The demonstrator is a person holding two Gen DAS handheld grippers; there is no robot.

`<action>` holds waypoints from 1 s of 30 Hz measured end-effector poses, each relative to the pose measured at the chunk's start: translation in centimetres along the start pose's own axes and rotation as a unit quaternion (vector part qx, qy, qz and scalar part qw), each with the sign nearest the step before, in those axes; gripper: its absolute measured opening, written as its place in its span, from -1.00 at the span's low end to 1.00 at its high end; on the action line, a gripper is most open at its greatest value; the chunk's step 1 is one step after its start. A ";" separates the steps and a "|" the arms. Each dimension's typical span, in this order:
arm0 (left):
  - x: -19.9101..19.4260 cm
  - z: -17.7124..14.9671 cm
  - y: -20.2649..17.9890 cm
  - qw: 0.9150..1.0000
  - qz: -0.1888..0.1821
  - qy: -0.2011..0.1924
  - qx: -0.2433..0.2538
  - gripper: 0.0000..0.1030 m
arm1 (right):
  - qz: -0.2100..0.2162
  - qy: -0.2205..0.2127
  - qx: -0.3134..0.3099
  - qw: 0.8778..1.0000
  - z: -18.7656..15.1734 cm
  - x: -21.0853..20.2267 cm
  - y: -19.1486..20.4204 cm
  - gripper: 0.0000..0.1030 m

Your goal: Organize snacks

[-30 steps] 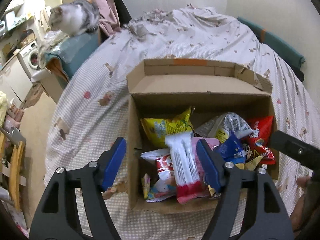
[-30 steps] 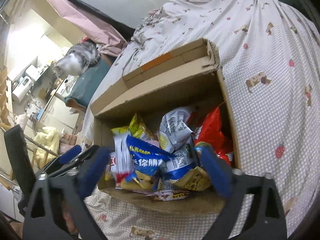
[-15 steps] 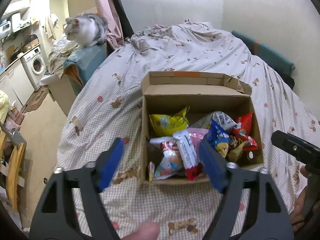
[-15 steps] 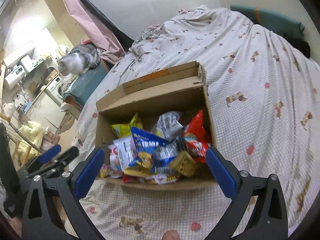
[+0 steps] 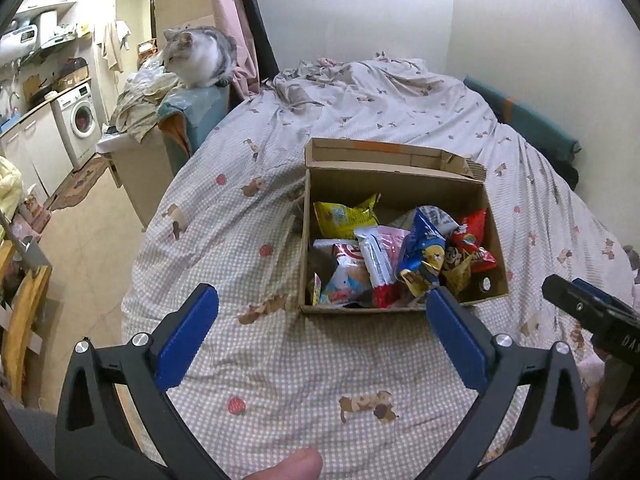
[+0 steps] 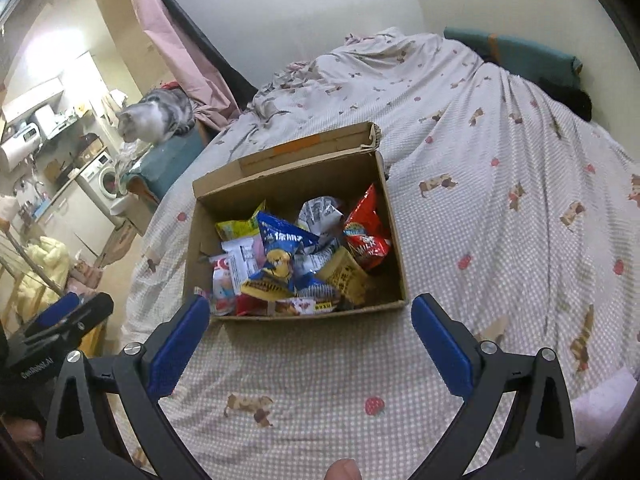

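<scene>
Both grippers hang above the bed, short of the box, with nothing between their blue pads. Left gripper (image 5: 322, 310) has its jaws opening, already spread wide over bare bedspread; its right pad tip overlaps the box's near right corner in the left wrist view, but it is not touching anything. Right gripper (image 6: 310, 318) stands open just as wide, its pad tips level with the box's near wall, one to either side of it.

From the left of the left wrist view: a washing machine (image 5: 82, 122) stands by the far wall, and a cat (image 5: 200, 58) sits on a teal-covered stand at the bed's edge. The bed (image 5: 280, 360) carries a checked spread printed with small dogs and red berries.

On it, right of centre, sits the cardboard box (image 5: 394, 184), top open, its far flap folded back. The snacks lie loose inside it, piled toward the near wall. Left to right they are a yellow bag (image 5: 346, 216) at the back, a white and red pack (image 5: 348, 276) in front of it, a tall white pouch (image 5: 376, 264) with a red base leaning upright, a blue bag (image 5: 424, 256) and a red bag (image 5: 472, 240) against the right wall. A silver bag (image 6: 320, 214) is crumpled behind the blue one.

At the right edge of the left wrist view the other gripper's black body juts in. A teal cushion (image 5: 532, 120) lies along the wall beyond the bed.
</scene>
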State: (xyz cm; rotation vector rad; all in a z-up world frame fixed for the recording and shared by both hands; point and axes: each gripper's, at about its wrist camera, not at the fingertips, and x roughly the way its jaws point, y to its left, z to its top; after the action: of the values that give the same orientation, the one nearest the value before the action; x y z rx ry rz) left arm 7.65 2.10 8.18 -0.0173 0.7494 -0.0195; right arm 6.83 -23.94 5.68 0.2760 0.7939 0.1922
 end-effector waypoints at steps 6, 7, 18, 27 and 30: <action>-0.8 -1.3 -0.8 1.000 -0.011 0.000 0.018 0.99 | -0.028 -0.013 -0.044 0.999 -1.8 -1.1 1.1 1.00; -0.8 -1.3 -0.9 1.000 -0.009 -0.002 0.021 0.99 | -0.027 -0.013 -0.041 0.999 -2.0 -1.1 1.0 1.00; 1.0 -2.5 0.2 1.000 -0.005 0.013 0.002 0.99 | -0.037 0.010 -0.033 0.999 -2.9 1.5 0.6 1.00; 1.4 -2.8 0.3 1.000 -0.009 0.021 -0.007 0.99 | -0.040 0.012 -0.050 0.998 -3.1 1.9 1.2 1.00; 1.3 -2.8 0.4 1.000 -0.010 0.019 -0.006 0.99 | -0.040 0.012 -0.049 0.998 -3.0 1.9 1.2 1.00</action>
State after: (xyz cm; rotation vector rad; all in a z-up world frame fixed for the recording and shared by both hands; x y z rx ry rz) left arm 6.68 2.42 5.28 -0.0362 0.7872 -0.0347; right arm 5.87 -21.76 2.74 0.1486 0.8162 0.1582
